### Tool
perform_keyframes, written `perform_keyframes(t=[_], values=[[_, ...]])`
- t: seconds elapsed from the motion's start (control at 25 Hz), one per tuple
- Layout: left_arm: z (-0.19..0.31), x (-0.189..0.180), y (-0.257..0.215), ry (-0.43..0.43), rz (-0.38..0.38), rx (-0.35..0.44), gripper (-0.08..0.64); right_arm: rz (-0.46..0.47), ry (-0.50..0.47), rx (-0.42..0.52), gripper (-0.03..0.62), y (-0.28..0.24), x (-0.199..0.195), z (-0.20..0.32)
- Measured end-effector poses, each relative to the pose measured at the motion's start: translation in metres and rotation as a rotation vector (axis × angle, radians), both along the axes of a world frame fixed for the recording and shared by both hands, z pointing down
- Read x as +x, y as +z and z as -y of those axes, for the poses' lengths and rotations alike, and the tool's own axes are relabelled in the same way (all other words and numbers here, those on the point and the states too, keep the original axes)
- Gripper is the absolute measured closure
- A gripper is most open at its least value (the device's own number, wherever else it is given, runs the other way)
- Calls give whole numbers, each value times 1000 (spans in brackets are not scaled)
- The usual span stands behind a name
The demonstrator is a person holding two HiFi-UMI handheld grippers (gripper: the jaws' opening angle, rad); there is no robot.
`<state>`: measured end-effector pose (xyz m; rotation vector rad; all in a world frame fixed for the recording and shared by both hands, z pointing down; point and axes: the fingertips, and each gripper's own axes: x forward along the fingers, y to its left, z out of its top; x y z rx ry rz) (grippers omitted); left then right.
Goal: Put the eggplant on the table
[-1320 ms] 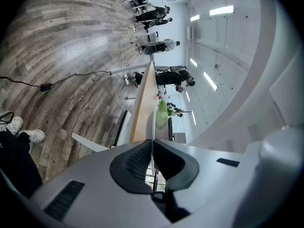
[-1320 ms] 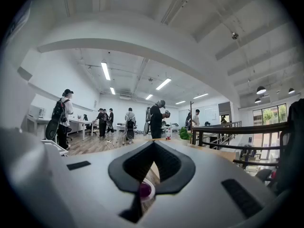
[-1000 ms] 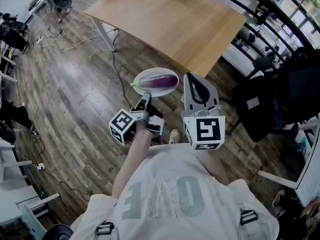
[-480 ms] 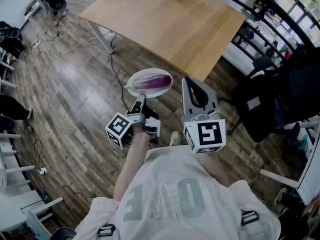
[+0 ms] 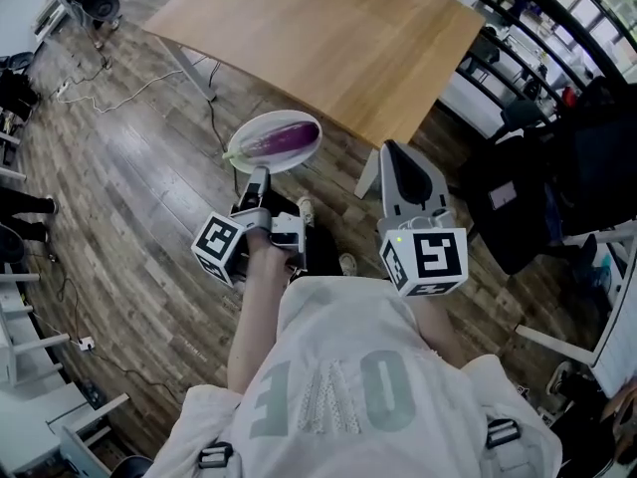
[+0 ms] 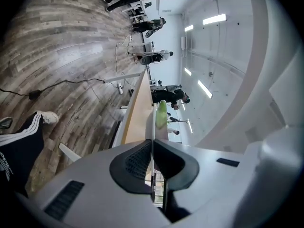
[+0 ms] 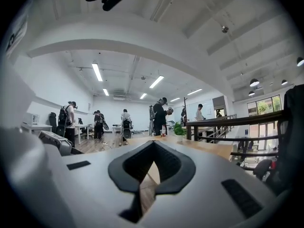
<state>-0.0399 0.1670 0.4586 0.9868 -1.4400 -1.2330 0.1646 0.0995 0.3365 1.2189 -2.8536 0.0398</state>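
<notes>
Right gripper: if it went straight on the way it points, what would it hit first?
Probably the wooden table. The right gripper points at its near edge with nothing in between, though it might skim just over the top.

1. The eggplant (image 5: 284,137) lies on the plate (image 5: 261,120).
2. The near edge of the plate sits between the jaws of your left gripper (image 5: 258,174).
3. The table (image 5: 338,38) is in front of you, behind the plate.
4. The plate seems to hang over the floor (image 5: 129,197), just short of the table's edge. That is hard to tell from up here.
5. Your right gripper (image 5: 391,150) is to the right of the plate, apart from it, near the table's corner.
</notes>
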Motion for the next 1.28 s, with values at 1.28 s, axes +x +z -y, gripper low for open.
perform_keyframes(t=[1.28], values=[[214, -170, -53, 112, 102, 51, 541, -30, 24, 13, 572, -19, -191, 196]])
